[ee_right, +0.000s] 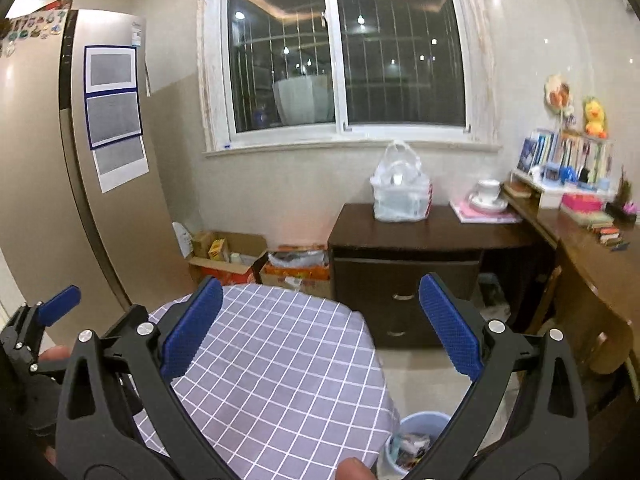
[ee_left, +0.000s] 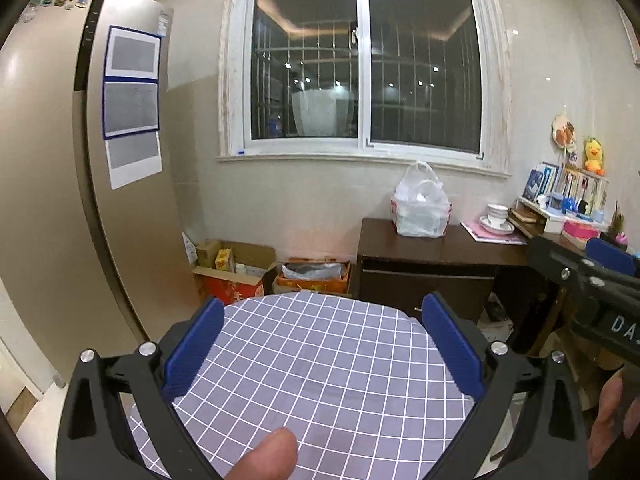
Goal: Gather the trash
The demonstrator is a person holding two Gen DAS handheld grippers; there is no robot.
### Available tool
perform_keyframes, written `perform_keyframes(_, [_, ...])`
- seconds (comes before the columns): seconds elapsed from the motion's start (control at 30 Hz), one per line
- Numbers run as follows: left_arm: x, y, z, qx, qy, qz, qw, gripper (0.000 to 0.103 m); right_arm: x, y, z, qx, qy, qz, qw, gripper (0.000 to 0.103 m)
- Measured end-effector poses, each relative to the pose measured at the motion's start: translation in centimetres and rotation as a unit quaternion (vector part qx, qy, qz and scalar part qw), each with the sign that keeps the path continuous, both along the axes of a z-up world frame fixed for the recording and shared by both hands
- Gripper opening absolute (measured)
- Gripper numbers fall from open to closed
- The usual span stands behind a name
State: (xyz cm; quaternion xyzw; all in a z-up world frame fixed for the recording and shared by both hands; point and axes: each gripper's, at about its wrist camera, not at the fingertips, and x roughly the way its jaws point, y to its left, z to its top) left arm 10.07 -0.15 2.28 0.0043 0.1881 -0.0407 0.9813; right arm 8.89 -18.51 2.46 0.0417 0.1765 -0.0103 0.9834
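My left gripper (ee_left: 322,316) is open and empty, held above a round table with a purple checked cloth (ee_left: 320,360). My right gripper (ee_right: 320,300) is also open and empty above the same table (ee_right: 272,360). A light blue trash bin (ee_right: 416,440) with wrappers in it stands on the floor to the right of the table, below my right gripper. The right gripper's body shows at the right edge of the left wrist view (ee_left: 592,292). The left gripper shows at the left edge of the right wrist view (ee_right: 48,320). No loose trash shows on the cloth.
A tall fridge (ee_left: 60,200) stands left. Open cardboard boxes (ee_left: 236,268) sit on the floor under the window. A dark cabinet (ee_left: 420,264) holds a white plastic bag (ee_left: 420,208) and bowls (ee_left: 498,216). A wooden desk (ee_right: 592,264) with books runs along the right wall.
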Motion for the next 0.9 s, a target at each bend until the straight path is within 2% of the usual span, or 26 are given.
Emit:
perform_keyframes(0.2, [-1.0, 0.6, 0.3, -0.022, -0.006, 0.009, 0.9997, 0.098, -0.7, 0.4, 0.8, -0.013, -0.012, -0.001, 1.000, 0.097])
perform_keyframes(0.67, [-1.7, 0.7, 0.7, -0.027, -0.017, 0.009, 0.9995, 0.098, -1.0, 1.0, 1.2, -0.025, -0.021, -0.004, 0.999, 0.097])
perform_keyframes(0.9, [-1.1, 0.4, 0.2, -0.026, -0.008, 0.004, 0.9996, 0.098, -0.7, 1.0, 0.9, -0.024, -0.018, -0.007, 1.000, 0.097])
